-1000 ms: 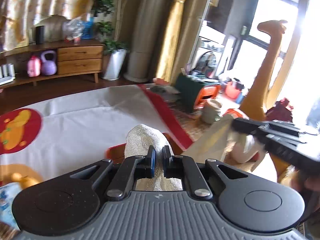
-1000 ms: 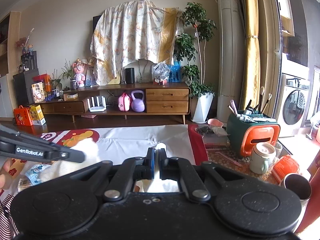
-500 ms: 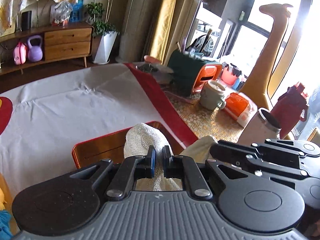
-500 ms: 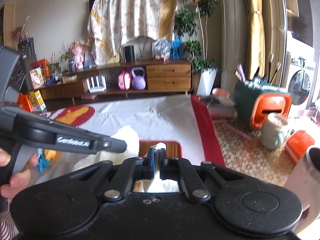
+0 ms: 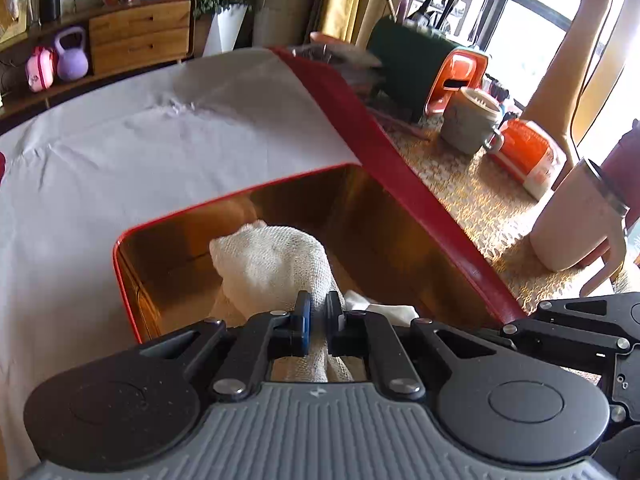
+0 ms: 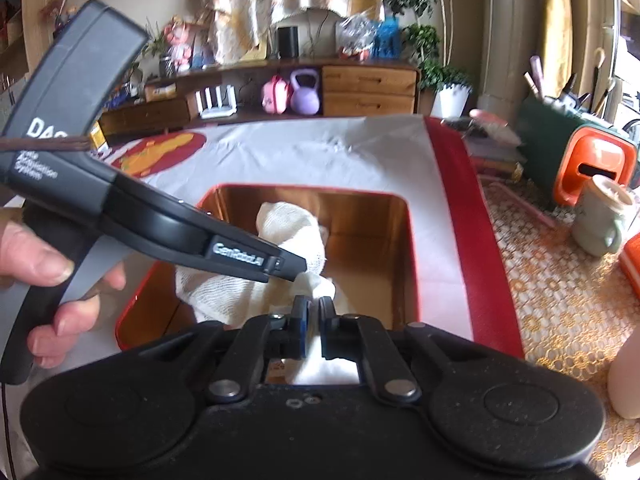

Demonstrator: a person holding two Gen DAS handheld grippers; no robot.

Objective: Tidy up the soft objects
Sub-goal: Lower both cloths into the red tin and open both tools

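Both grippers were pinching the same white gauze cloth (image 5: 276,264) when I looked: my left gripper (image 5: 318,316) had its blue-padded jaws pressed together on a gathered fold of it, and my right gripper (image 6: 312,320) was clamped on another bunch of the fabric just beside. The cloth hung down inside the red-rimmed tin box (image 6: 412,264), its bulk against the shiny golden interior, though I could not tell whether it touched the bottom. In the right wrist view I saw the left tool reaching in from the side, with the person's hand (image 6: 48,280) wrapped round its handle. The box sat on a white tablecloth (image 5: 120,152) with a red border. Off to the right stood a grey-green mug (image 5: 470,120) and a pale tumbler (image 5: 576,220), well apart from the box.
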